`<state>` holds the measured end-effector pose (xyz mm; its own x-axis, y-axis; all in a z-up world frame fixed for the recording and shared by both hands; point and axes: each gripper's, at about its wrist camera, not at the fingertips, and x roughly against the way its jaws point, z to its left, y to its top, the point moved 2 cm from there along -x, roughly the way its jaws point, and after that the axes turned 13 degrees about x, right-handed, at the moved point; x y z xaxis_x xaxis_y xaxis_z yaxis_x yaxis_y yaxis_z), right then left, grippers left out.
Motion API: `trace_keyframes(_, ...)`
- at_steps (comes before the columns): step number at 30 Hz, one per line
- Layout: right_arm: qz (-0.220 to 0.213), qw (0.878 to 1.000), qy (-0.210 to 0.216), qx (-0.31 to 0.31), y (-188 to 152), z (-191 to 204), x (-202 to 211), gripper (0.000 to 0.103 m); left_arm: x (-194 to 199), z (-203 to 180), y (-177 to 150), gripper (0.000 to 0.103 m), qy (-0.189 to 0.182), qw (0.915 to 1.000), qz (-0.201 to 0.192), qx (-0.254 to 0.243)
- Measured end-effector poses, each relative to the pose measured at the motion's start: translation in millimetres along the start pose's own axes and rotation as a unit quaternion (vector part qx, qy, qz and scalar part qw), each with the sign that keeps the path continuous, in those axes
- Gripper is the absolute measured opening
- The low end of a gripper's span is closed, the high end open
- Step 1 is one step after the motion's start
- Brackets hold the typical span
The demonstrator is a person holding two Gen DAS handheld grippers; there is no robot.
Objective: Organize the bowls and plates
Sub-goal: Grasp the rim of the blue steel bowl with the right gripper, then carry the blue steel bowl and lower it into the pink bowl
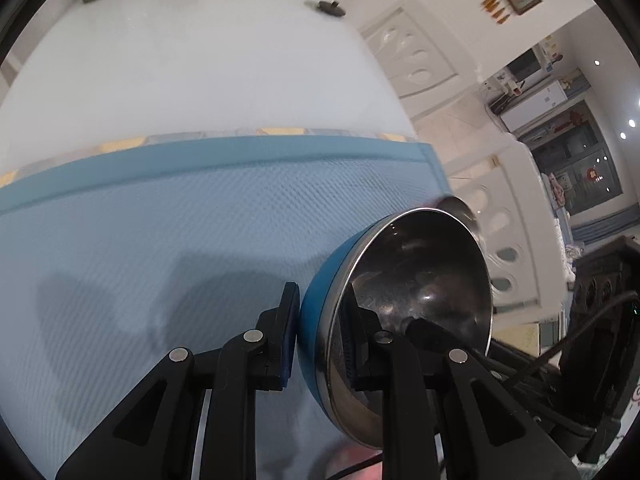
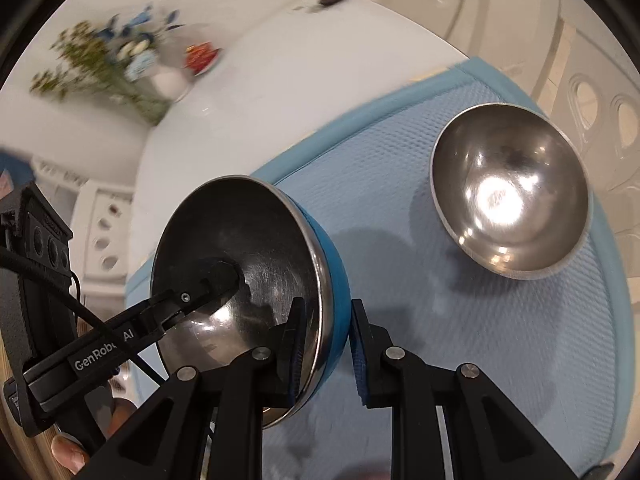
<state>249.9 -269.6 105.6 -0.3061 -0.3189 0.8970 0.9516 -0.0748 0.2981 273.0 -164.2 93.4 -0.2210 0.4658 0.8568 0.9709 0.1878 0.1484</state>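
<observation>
A blue bowl with a steel inside (image 1: 416, 292) (image 2: 248, 264) is held tilted on its side above the blue mat (image 1: 160, 240) (image 2: 500, 340). My left gripper (image 1: 324, 336) is shut on its rim, one finger inside and one on the blue outside. My right gripper (image 2: 326, 344) is shut on the same bowl's rim from the other side. The left gripper's finger (image 2: 212, 280) shows inside the bowl in the right wrist view. A second, plain steel bowl (image 2: 508, 188) sits upright on the mat at the far right; only its edge (image 1: 460, 206) shows in the left wrist view.
The mat lies on a white table (image 1: 192, 60) (image 2: 248, 92). A vase of flowers (image 2: 160, 76), a red dish (image 2: 202, 56) and a small dark object (image 1: 330, 8) stand at the table's far end. White chairs (image 1: 416, 60) stand beside the table.
</observation>
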Motion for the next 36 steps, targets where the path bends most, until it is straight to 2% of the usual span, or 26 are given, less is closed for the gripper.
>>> trace_keyframes(5, -0.001, 0.999, 0.003, 0.043, -42, 21, 41, 0.020, 50, -6, -54, 0.016, -0.004, 0.9996, -0.019, -0.019)
trace_keyframes(8, -0.001, 0.998, -0.004, 0.070, -72, 33, 61, 0.020, 62, -10, -86, 0.016, 0.002, 0.9992, -0.016, -0.036)
trace_keyframes(15, 0.043, 0.996, -0.017, 0.082, -147, 26, 75, 0.020, 54, -20, -153, 0.022, 0.019, 0.9976, 0.002, -0.067)
trace_keyframes(19, 0.080, 0.995, -0.020, 0.059, -180, 10, 62, 0.021, 29, -14, -180, 0.022, 0.029, 0.9977, 0.030, -0.054)
trace_keyframes(25, 0.101, 0.994, -0.017, 0.028, -203, -11, 47, 0.021, 10, 2, -193, 0.022, 0.022, 0.9978, 0.058, -0.021)
trace_keyframes(31, 0.099, 0.994, -0.027, 0.031, -198, -10, 47, 0.021, 5, -3, -189, 0.022, 0.025, 0.9979, 0.056, -0.018)
trace_keyframes(36, 0.105, 0.994, -0.016, 0.019, -195, -9, 42, 0.021, 3, -2, -190, 0.022, 0.032, 0.9979, 0.053, -0.021)
